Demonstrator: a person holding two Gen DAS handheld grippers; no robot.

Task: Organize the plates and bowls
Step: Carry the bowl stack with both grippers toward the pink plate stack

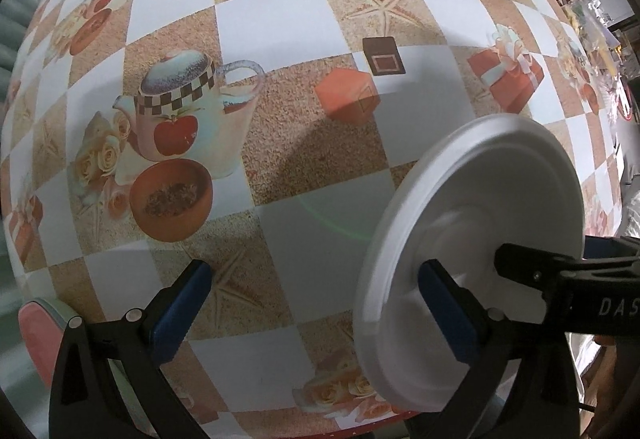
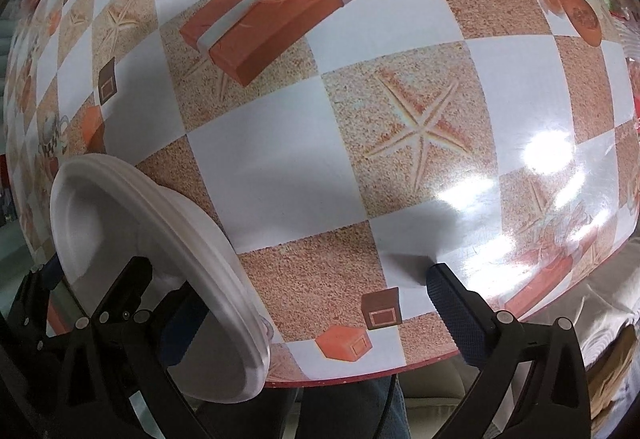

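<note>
Plates (image 1: 472, 207), white and stacked, sit near the front edge of the worktop (image 1: 304, 19), between the 2 grippers. The left gripper (image 1: 316, 303) and right gripper (image 2: 312, 311) both have fingers spread wide, grasping nothing; each one's inner finger overlaps the stack.

The only lettering I can read is "DAS" in pale capitals, cut off by the frame edge, on the black body of the right hand-held gripper (image 1: 600, 303), just beside the white plate (image 1: 480, 199). Nothing else I see carries legible text.
</note>
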